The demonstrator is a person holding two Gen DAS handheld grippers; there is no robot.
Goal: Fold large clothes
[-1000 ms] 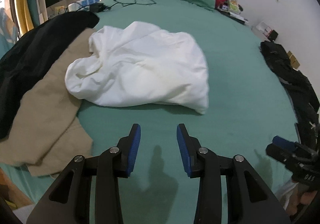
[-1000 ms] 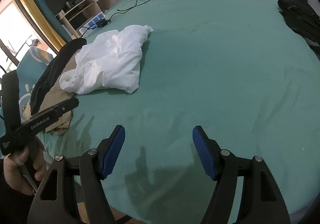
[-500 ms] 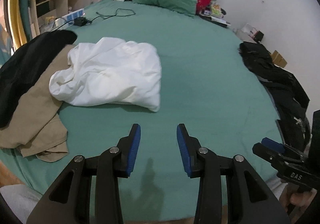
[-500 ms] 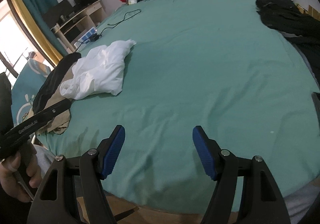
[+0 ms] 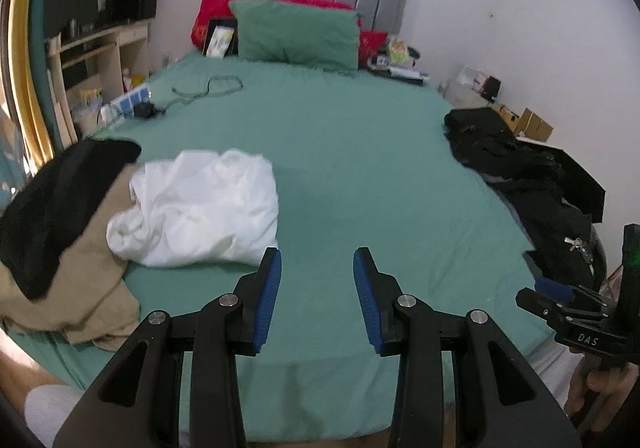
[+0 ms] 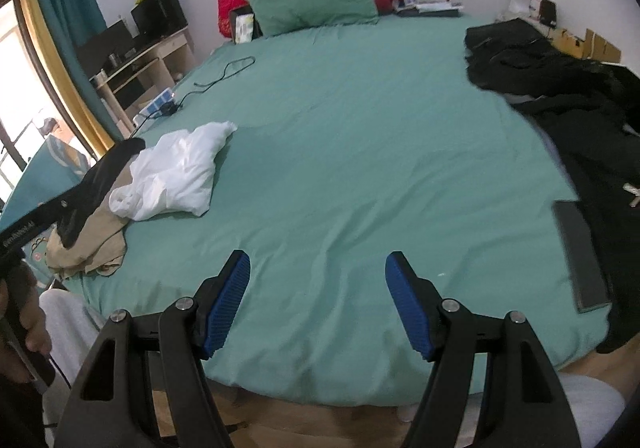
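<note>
A crumpled white garment (image 5: 196,207) (image 6: 176,179) lies on the left side of the green bed (image 5: 360,167) (image 6: 360,151). Beside it, at the bed's left edge, lie a beige garment (image 5: 76,288) (image 6: 92,244) and a black one (image 5: 56,199). A heap of black clothes (image 5: 524,171) (image 6: 560,87) covers the right edge. My left gripper (image 5: 317,268) is open and empty above the bed's near edge, short of the white garment. My right gripper (image 6: 318,268) hangs open, wider, with nothing between its fingers; it also shows at the right of the left wrist view (image 5: 560,300).
A green pillow (image 5: 296,33) and red cushions lean on the grey headboard. A black cable (image 6: 216,79) with a charger lies at the far left of the bed. A dark flat book (image 6: 580,256) rests near the right edge. A wooden desk (image 5: 92,51) stands left of the bed.
Both grippers have pulled back and risen away from the bed; the white garment and the rest of the bed look smaller and farther. The jaws keep the same width.
</note>
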